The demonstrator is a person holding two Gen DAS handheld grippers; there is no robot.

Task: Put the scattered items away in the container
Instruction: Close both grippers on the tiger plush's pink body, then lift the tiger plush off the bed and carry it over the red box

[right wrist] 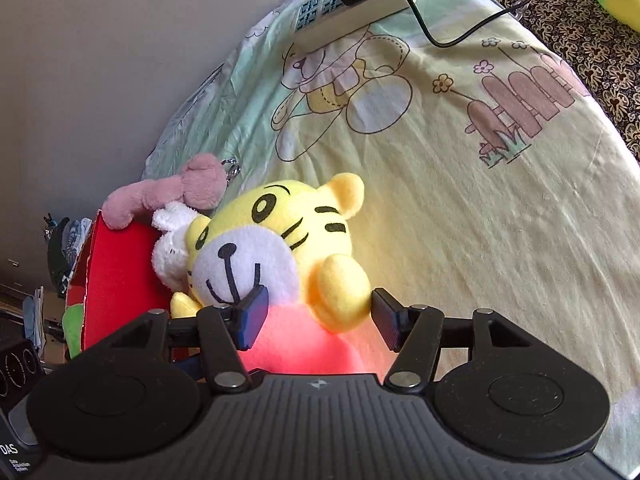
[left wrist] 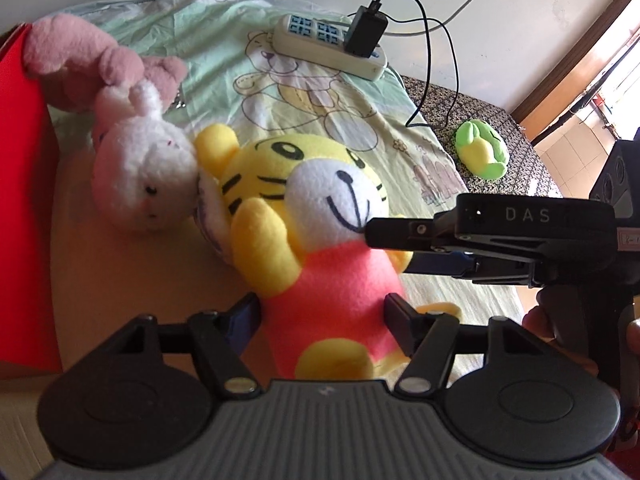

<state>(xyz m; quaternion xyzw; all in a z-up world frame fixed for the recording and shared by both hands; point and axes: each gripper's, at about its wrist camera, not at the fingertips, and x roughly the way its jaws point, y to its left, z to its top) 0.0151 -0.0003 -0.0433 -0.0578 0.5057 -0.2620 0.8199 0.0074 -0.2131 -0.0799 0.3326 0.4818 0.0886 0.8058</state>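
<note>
Already both your grippers straddled the tiger (left wrist: pixel 320 240) lying beside the red box (left wrist: pixel 24 208), left gripper (left wrist: pixel 320 316) open around its waist, right gripper (right wrist: pixel 316 316) open across its chest, body pointing toward you.

Daylight floods in from the doorway (left wrist: pixel 600 92), blown white, beyond the right hand-held gripper (left wrist: pixel 384 248); fisheye edges bend, and nearby plush blurs.

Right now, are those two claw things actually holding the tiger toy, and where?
Both sets of jaws straddle the tiger plush: left gripper around its red body, right gripper near its chest and arm. Whether either grips cannot be told.
</note>
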